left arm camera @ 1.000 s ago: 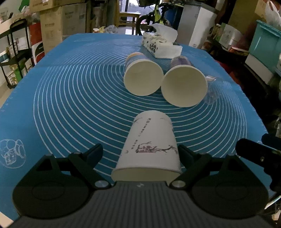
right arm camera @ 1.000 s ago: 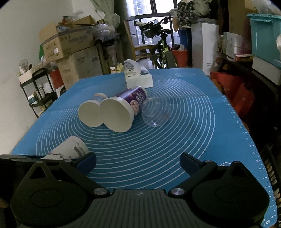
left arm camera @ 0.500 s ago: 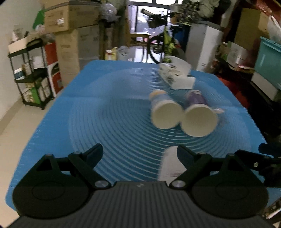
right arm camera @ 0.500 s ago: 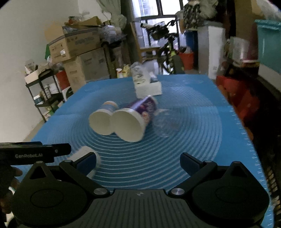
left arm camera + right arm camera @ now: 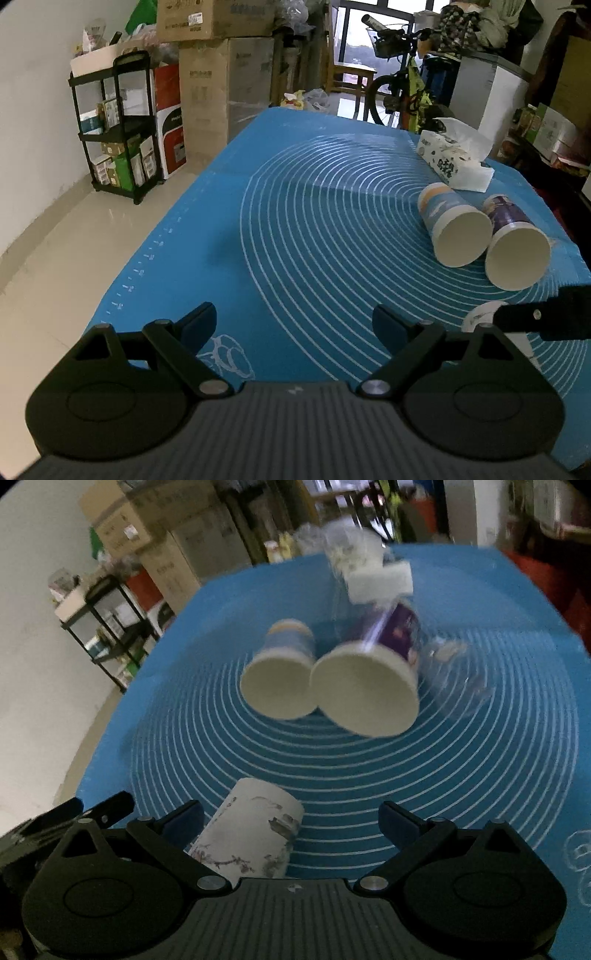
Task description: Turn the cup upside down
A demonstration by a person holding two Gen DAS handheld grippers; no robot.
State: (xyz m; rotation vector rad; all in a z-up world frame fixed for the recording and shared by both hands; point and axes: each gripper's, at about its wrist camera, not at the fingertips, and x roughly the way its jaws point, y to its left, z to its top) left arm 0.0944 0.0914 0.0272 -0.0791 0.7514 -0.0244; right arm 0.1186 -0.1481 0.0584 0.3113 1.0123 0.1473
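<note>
The left gripper point(image 5: 294, 325) no longer frames the white cup point(image 5: 255, 843); it now points left, jaws apart over bare mat point(image 5: 295, 229). The right gripper point(image 5: 291, 821) has swung in, and the lying cup sits by its left finger, seemingly untouched through the blur.

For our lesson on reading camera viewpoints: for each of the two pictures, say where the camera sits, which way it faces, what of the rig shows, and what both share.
Left wrist: behind the open left gripper, facing up the blue mat toward shelves and boxes; part of the other gripper shows at right.
Right wrist: behind the open right gripper, tilted down at the floral cup lying close below.
Shared: the orange-banded cup, purple cup, tissue pack.
</note>
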